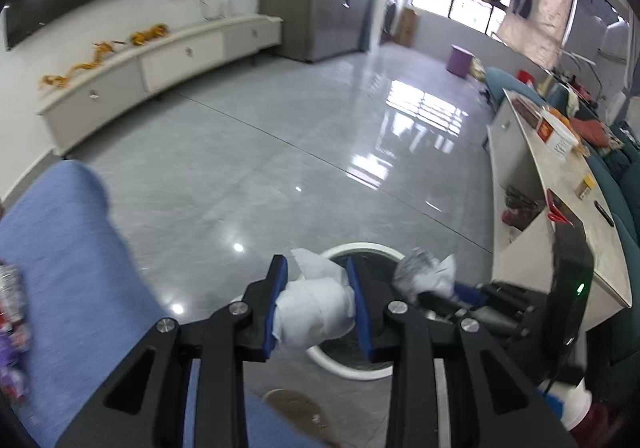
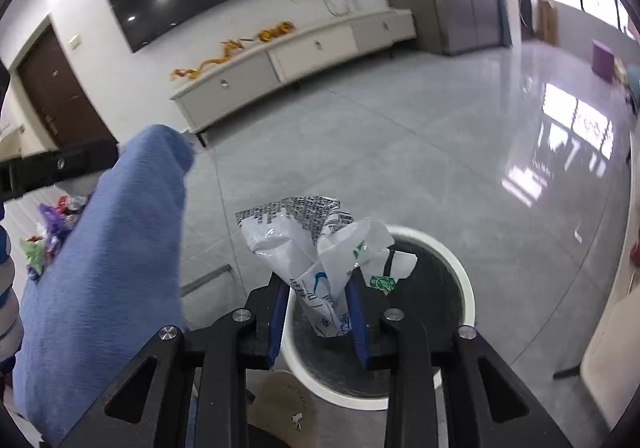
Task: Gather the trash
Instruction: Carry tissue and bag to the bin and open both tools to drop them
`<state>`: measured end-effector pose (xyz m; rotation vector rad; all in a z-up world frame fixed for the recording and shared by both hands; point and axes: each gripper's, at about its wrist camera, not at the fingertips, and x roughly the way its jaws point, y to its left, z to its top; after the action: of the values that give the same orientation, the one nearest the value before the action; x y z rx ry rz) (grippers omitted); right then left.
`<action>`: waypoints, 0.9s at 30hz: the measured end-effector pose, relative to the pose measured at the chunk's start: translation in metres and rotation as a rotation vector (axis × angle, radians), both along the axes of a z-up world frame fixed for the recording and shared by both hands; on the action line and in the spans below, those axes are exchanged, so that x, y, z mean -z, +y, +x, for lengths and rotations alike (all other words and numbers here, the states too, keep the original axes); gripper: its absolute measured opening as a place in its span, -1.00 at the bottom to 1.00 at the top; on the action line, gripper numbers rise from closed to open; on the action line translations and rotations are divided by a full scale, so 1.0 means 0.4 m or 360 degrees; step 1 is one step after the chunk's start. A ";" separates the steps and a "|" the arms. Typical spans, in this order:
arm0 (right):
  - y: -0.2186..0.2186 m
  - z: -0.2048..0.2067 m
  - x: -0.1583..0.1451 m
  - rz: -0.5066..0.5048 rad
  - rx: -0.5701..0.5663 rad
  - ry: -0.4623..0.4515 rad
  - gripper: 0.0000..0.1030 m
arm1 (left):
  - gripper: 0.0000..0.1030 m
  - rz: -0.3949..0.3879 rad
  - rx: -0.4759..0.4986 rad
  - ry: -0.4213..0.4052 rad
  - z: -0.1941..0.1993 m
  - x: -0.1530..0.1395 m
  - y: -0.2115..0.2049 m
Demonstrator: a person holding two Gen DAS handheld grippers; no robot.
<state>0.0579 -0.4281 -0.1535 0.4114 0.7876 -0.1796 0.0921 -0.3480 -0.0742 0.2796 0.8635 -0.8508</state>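
Trash in two pieces, both held over the white-rimmed bin [image 2: 466,280] on the floor [image 1: 280,152]: right tool [image 2: 316,312] is closed on a crumpled wrapper [image 2: 312,248], left tool [image 1: 318,304] is clamped on a tissue wad [image 1: 316,304]. Judged step: drop. Best to centre each tool over the dark opening, open fully, and check that the light wrapper does not cling to a pad or drift past the rim.
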 end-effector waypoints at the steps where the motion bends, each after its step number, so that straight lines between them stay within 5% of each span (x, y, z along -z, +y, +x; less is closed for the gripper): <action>1: -0.017 0.003 0.026 0.0020 0.0020 0.0029 -0.44 | -0.38 0.0010 0.0023 0.0013 0.003 0.016 -0.029; 4: -0.063 0.016 0.070 0.0065 0.0049 0.0085 -0.40 | -0.20 0.0030 0.0084 0.0091 0.009 0.067 -0.108; 7: -0.090 0.012 0.124 0.0086 0.0078 0.0150 -0.12 | 0.15 0.0029 0.0103 0.0159 0.023 0.103 -0.162; 11: -0.107 0.001 0.179 0.0119 0.0088 0.0213 0.15 | 0.17 0.0044 0.0106 0.0195 0.031 0.130 -0.203; 15: -0.106 -0.005 0.201 0.0116 0.0080 0.0244 0.23 | 0.17 0.0054 0.0088 0.0177 0.034 0.133 -0.201; 21: -0.095 -0.015 0.171 0.0080 0.0120 0.0195 0.25 | 0.17 -0.0004 0.0030 0.0073 0.019 0.092 -0.152; 27: -0.057 -0.038 0.057 -0.0046 0.0155 0.0073 0.46 | 0.17 -0.0136 -0.0121 -0.0121 -0.012 0.005 -0.031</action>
<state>0.0428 -0.4508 -0.1763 0.4201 0.8095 -0.2917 0.0873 -0.3605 -0.0760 0.2018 0.7603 -0.7992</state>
